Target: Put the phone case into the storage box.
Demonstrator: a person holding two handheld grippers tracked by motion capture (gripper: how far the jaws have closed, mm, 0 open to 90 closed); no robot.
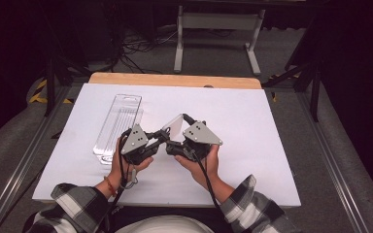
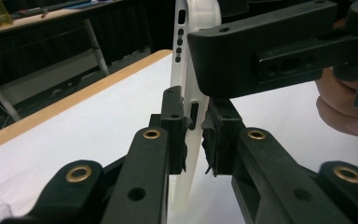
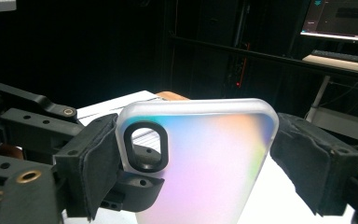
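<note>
Above the white tabletop (image 1: 252,145), near its middle, a translucent phone case (image 1: 176,125) held up off the surface between two grippers. Left gripper (image 2: 195,135) pinching the thin side edge of the case, pads pressed on either face just by a side-button cutout. Right gripper (image 3: 196,154) clamped across the width of the case, padded jaws against both long edges, one close beside the black-rimmed camera cutout. Pastel rainbow sheen across the case's frosted back in the right gripper view. Person's left hand (image 1: 126,162) and right hand (image 1: 201,162) wrapped round the gripper bodies, plaid sleeves (image 1: 77,201) at the near edge. Clear plastic packaging tray (image 1: 119,124) lying flat on the tabletop, well left of the case, beside the left gripper
</note>
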